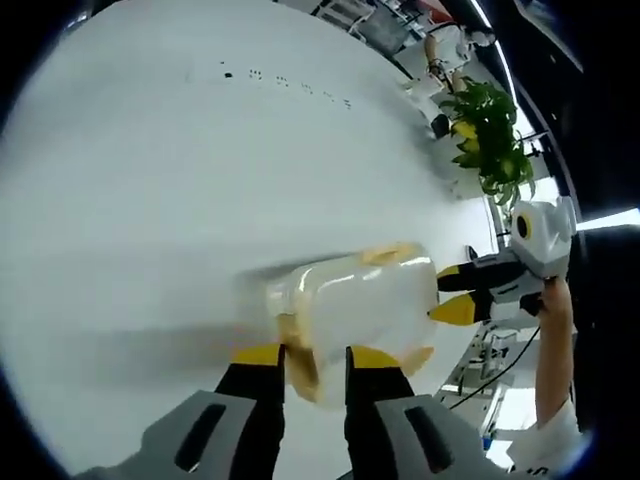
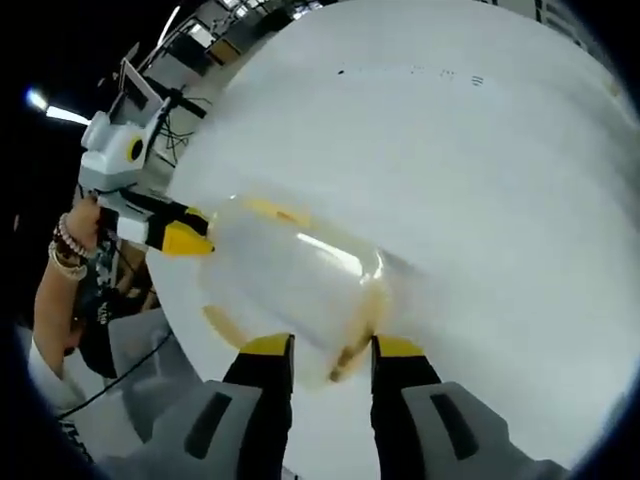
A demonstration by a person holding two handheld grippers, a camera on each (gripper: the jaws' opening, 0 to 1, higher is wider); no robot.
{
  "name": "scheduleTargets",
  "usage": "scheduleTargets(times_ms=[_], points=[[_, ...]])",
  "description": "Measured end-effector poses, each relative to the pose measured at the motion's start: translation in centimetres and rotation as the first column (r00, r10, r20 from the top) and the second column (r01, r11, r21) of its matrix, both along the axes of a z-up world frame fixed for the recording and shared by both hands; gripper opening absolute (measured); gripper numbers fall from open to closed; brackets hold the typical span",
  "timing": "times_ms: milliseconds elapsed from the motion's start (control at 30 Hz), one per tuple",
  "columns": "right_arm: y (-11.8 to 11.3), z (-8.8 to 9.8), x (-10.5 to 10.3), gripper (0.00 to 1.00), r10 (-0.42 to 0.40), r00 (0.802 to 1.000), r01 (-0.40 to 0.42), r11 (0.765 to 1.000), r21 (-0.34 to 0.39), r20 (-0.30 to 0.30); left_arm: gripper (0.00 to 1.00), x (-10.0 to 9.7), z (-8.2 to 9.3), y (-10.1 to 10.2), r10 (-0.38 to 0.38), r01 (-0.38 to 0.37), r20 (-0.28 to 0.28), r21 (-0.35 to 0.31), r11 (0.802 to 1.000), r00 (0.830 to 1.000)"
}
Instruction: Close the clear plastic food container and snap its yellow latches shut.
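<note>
The clear plastic container (image 1: 360, 300) lies blurred on the white table, its lid on, with yellow latches showing at its ends. My left gripper (image 1: 315, 357) has its yellow-tipped jaws a little apart around the container's near end, where a yellow latch (image 1: 300, 368) sits between them. My right gripper (image 1: 455, 293) comes in from the right and touches the far end. In the right gripper view the container (image 2: 290, 285) sits just ahead, and my right gripper (image 2: 333, 347) closes around its near yellow latch (image 2: 350, 355). The left gripper (image 2: 188, 230) meets the opposite end.
The round white table (image 1: 180, 180) stretches wide and bare behind the container, with small dark marks far back. A green plant (image 1: 490, 140) stands beyond its edge. A person's arm (image 1: 552, 350) and braceleted wrist (image 2: 65, 250) hold the grippers beside the table edge.
</note>
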State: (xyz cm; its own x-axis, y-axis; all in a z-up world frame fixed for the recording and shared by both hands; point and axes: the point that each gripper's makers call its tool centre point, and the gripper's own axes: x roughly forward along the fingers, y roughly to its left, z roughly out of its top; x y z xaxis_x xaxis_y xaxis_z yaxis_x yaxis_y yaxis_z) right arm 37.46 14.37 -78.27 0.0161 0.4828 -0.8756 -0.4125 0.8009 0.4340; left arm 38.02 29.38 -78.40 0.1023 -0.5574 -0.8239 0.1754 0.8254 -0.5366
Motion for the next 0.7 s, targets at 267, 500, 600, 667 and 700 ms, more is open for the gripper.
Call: scheduleTargets(times_ms=[267,500,600,667,700], points=[[-0.1,0.0,-0.1,0.27,-0.007,1.000,0.007,1.000,-0.003,-0.006,0.13,0.2,-0.2,-1.0,0.018,-0.018,0.003,-0.004,1.000,1.000],[-0.3,-0.3,-0.1,0.24,-0.110,0.989,0.120,0.987,0.104,-0.096,0.14,0.1,-0.2,-1.1,0.048,-0.048,0.000,-0.024,0.999,0.999],[-0.1,0.0,-0.1,0.21,-0.142,0.983,0.154,0.983,0.098,-0.120,0.14,0.2,-0.2,-1.1,0.060,-0.060,-0.001,-0.026,0.998,0.998],[-0.4,0.1,0.5,0.21,-0.119,0.988,0.129,0.985,0.111,-0.095,0.14,0.1,-0.1,-1.2,0.049,-0.049,0.007,-0.015,0.999,0.999],[-0.3,0.3,0.5,0.22,-0.113,0.989,0.123,0.986,0.110,-0.096,0.15,0.1,-0.1,-1.2,0.042,-0.042,0.011,-0.010,0.999,0.999]])
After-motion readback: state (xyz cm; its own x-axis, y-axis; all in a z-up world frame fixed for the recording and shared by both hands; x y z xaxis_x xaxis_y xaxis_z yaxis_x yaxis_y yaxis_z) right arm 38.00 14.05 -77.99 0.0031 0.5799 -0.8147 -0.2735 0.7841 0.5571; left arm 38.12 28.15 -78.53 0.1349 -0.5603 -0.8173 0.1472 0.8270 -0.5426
